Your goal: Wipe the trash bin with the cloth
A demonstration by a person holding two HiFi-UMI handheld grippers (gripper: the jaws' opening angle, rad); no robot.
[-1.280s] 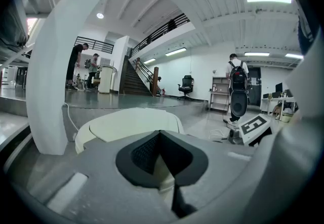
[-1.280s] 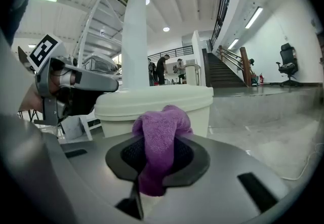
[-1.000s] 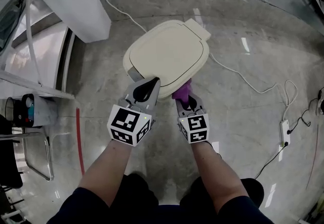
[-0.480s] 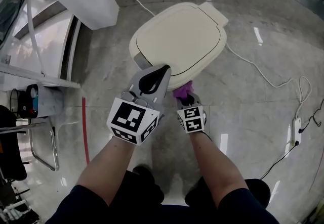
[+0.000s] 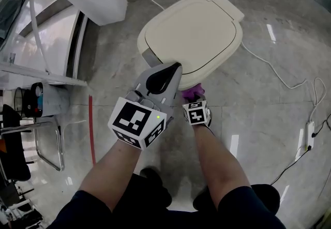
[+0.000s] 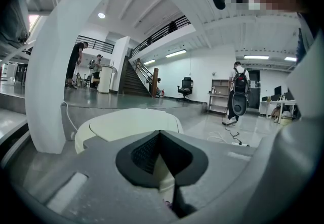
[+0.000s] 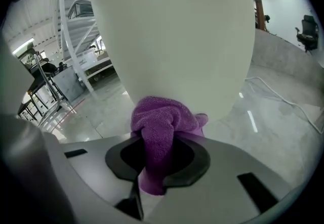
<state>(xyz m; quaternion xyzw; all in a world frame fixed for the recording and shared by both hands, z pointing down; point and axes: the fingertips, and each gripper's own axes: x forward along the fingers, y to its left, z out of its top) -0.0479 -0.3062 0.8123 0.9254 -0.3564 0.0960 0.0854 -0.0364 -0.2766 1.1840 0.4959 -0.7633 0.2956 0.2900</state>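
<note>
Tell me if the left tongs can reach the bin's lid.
Probably yes: the left tongs hover at the near edge of the trash bin lid, nothing between. The right tongs hold the cloth at its side.

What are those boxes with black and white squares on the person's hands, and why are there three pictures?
Those boxes belong to two tools. Each tool is a hand-held gripper with two jaws that pinch like tongs. A person holds one in each hand. One picture comes from a camera on the person's head, looking down. The other two come from small cameras riding on the tools, looking along their jaws. On the shiny floor stands a cream trash bin with its lid shut. The right hand-held gripper pinches a purple cloth, right up against the bin's side. The left hand-held gripper has its jaws together, holding nothing, near the lid's edge.
</note>
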